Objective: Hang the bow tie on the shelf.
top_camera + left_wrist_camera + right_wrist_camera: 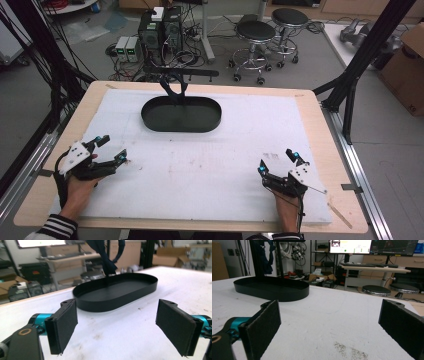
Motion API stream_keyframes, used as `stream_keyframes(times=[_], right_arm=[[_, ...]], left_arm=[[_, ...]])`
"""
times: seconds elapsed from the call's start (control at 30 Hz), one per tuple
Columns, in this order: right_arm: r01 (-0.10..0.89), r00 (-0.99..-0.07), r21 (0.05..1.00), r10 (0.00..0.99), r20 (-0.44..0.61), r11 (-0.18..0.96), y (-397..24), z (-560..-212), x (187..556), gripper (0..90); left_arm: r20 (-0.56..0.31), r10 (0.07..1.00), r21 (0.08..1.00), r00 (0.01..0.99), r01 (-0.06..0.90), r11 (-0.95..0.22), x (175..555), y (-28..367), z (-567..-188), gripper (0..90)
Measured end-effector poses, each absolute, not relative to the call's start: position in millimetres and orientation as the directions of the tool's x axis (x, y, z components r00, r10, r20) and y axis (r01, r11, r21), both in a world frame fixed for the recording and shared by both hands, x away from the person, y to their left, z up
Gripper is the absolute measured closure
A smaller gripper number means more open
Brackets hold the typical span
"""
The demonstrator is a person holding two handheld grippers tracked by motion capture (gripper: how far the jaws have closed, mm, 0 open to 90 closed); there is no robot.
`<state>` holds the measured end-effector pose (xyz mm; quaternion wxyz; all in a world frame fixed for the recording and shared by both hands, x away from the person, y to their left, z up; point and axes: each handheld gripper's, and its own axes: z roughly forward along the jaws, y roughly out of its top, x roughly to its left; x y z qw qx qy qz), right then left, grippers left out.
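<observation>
So from where I'm standing, nothing has really started. The table is one big white sheet, and the one thing on it is the black oval tray, sitting far and roughly centre, with a dark stand rising from its far side. The tray looks empty inside as far as I can see, and nothing lies on the sheet to go in it.

The left hand-held gripper rests at the near left corner, jaws spread wide with nothing between them. The right hand-held gripper sits near right, also gaping and empty. Both are well apart from the tray.

My read: this is the very beginning, hands parked, all the actual work left to do.
</observation>
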<state>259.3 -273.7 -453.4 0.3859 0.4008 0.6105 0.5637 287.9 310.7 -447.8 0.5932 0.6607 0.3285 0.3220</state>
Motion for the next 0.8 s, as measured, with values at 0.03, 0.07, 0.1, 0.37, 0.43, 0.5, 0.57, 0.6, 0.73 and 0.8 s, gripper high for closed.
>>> stream_keyframes(times=[0.03, 0.07, 0.1, 0.37, 0.43, 0.5, 0.57, 0.6, 0.73, 0.8], right_arm=[[0.055, -0.381, 0.998, 0.924, -0.018, 0.042, -273.7, -453.3, 259.2, 3.1], [0.055, -0.38, 0.998, 0.925, -0.018, 0.042, -273.9, -453.4, 259.2, 3.2], [0.057, -0.381, 0.998, 0.925, -0.016, 0.04, -273.8, -453.4, 259.2, 3.2], [0.05, -0.38, 0.998, 0.925, -0.021, 0.044, -274.2, -453.4, 259.4, 3.1], [0.05, -0.378, 0.998, 0.926, -0.024, 0.047, -274.1, -453.4, 259.3, 3.2], [0.054, -0.38, 0.997, 0.925, -0.024, 0.048, -273.3, -453.5, 258.8, 3.1], [0.05, -0.38, 0.997, 0.925, -0.028, 0.051, -273.2, -453.5, 258.8, 3.2], [0.048, -0.381, 0.998, 0.924, -0.027, 0.049, -273.2, -453.5, 258.7, 3.2], [0.042, -0.378, 0.998, 0.925, -0.031, 0.051, -273.9, -453.6, 258.5, 3.2], [0.04, -0.378, 0.998, 0.925, -0.029, 0.048, -273.8, -453.7, 258.2, 3.1]], left_arm=[[0.026, 0.816, 0.997, 0.577, 0.044, -0.063, 285.1, 313.6, -451.3, 18.0], [0.027, 0.819, 0.998, 0.573, 0.025, -0.051, 283.2, 314.5, -451.1, 17.5], [0.028, 0.821, 0.999, 0.571, 0.019, -0.048, 281.3, 314.5, -449.9, 16.9], [0.045, 0.815, 0.999, 0.578, -0.001, -0.055, 278.3, 314.4, -452.8, 16.7], [0.03, 0.817, 0.999, 0.575, 0.003, -0.038, 278.8, 315.9, -453.1, 16.8], [0.017, 0.817, 1.0, 0.577, 0.009, -0.027, 279.4, 317.3, -453.2, 16.9], [0.007, 0.814, 1.0, 0.581, 0.011, -0.017, 279.6, 318.2, -453.4, 16.9], [0.007, 0.815, 1.0, 0.579, 0.009, -0.015, 279.5, 318.1, -453.5, 17.1], [0.021, 0.813, 1.0, 0.582, -0.005, -0.022, 278.1, 317.8, -453.7, 17.5], [0.024, 0.811, 1.0, 0.584, -0.011, -0.022, 277.4, 318.4, -453.9, 17.4]])
